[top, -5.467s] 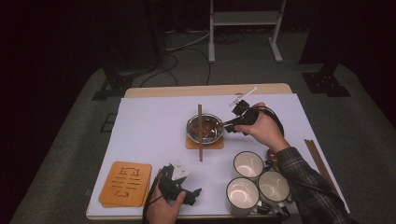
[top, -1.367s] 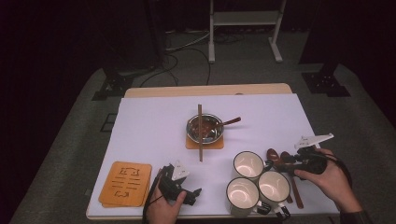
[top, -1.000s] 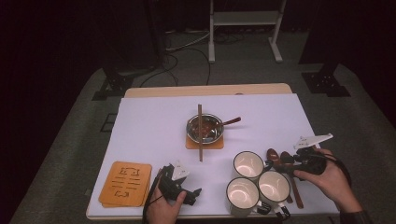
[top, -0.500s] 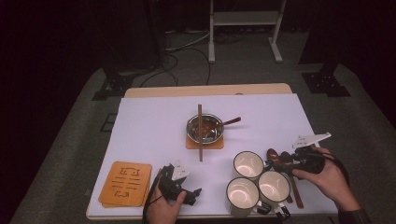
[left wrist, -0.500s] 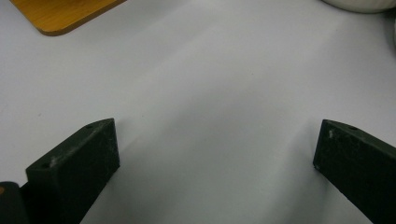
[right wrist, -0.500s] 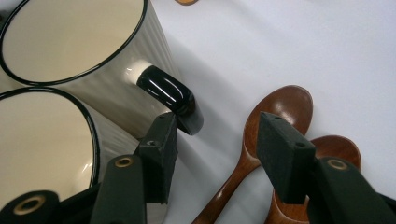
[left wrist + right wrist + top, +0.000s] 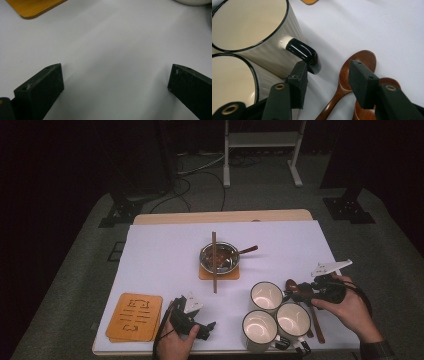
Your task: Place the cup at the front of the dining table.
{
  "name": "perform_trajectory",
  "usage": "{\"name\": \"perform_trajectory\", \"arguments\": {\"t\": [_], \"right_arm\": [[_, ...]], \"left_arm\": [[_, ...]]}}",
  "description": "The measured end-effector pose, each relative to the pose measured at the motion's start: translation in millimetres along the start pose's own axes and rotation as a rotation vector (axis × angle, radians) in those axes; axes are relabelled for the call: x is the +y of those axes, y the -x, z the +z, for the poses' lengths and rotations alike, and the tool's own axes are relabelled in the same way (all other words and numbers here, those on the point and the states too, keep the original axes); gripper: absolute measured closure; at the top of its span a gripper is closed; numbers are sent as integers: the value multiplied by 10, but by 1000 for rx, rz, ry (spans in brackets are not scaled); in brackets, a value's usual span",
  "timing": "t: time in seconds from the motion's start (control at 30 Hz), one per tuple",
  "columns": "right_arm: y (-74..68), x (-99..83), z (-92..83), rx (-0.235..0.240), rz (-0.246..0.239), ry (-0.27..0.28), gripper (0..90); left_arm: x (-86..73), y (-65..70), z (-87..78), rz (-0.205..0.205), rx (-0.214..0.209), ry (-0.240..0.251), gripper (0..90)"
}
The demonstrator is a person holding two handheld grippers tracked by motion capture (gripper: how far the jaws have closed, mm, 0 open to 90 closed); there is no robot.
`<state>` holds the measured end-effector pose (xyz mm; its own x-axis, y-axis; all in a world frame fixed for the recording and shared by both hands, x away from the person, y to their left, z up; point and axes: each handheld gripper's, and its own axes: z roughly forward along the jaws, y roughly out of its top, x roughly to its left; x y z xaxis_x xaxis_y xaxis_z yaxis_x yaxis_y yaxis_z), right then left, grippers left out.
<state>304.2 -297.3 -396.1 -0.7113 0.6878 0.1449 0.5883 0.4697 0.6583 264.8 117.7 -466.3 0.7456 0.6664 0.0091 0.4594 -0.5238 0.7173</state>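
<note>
White table (image 7: pixel 165 250) — my right gripper (image 7: pixel 328 75) jaws apart over wooden spoons (image 7: pixel 352 67) beside mugs (image 7: pixel 249 22); left gripper (image 7: pixel 115 85) gaping, empty.

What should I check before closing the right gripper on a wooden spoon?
1. Right gripper open: ok, jaws apart.
2. Spoon between the jaws: ok, the nearer wooden spoon has its neck in the gap.
3. Mug handle clear of the jaws: not ok, one jaw sits right beside it.
4. Second spoon out of the grasp: cannot tell, it lies partly under the other jaw.
5. Left gripper idle: ok, open over bare table.
</note>
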Motion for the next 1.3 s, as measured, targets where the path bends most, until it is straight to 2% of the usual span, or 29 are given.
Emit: {"name": "perform_trajectory", "arguments": {"t": [0.57,1.0,1.3], "right_arm": [[-3,96,87,-9,-25,-5,518],[9,238,166,-21,-47,-10,527],[64,315,228,-31,-48,-8,527]], "left_arm": [[0,-1,0,0,0,0,0],[0,2,2,-4,0,3,0],[0,0,1,-2,-1,2,0]]}}
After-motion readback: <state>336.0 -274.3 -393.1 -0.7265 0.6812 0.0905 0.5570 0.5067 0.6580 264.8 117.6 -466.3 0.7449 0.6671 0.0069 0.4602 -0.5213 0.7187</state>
